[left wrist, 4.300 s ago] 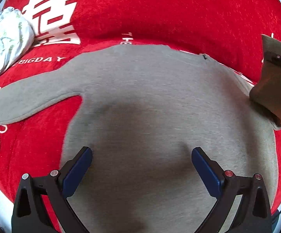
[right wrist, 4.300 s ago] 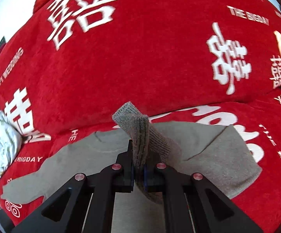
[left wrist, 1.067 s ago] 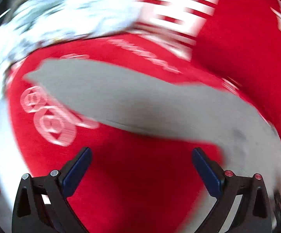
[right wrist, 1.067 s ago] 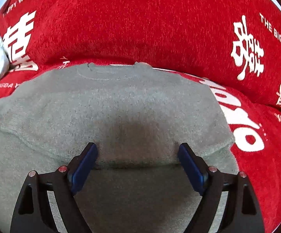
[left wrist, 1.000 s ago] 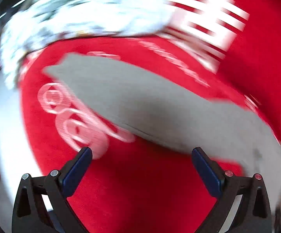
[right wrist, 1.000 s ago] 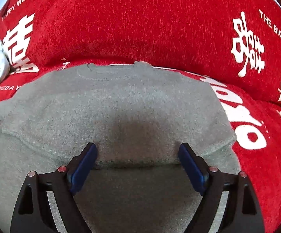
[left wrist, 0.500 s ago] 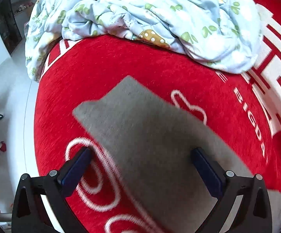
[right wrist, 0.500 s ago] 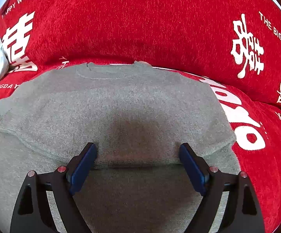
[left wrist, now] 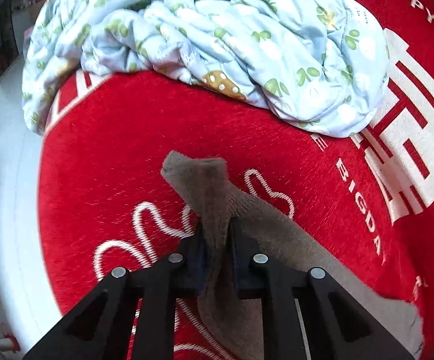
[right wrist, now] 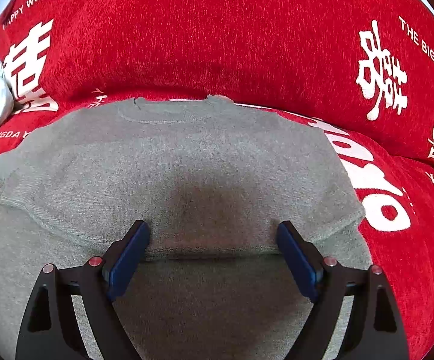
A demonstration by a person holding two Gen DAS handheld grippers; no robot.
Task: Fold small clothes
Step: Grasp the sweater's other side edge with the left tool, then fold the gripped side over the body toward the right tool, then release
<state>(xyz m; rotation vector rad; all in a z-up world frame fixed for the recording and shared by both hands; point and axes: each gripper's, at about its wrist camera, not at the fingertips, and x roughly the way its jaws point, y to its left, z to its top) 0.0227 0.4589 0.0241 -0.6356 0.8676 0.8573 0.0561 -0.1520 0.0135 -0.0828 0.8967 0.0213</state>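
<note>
The left gripper (left wrist: 216,234) is closing its jaws on the cuff end of the grey sweater's sleeve (left wrist: 204,186); the knit is bunched between the dark pads and the cuff sticks up past the fingertips, while the rest of the sleeve trails back to the right over the red cover (left wrist: 120,138); beyond it lies a crumpled pale blue quilt (left wrist: 217,39). The right gripper (right wrist: 213,240) stands wide apart, grasping nothing; its blue pads (right wrist: 129,255) hover over the sweater (right wrist: 186,156), which lies flat on the cover, collar away from the fingers, a folded edge crossing between the fingertips.
</note>
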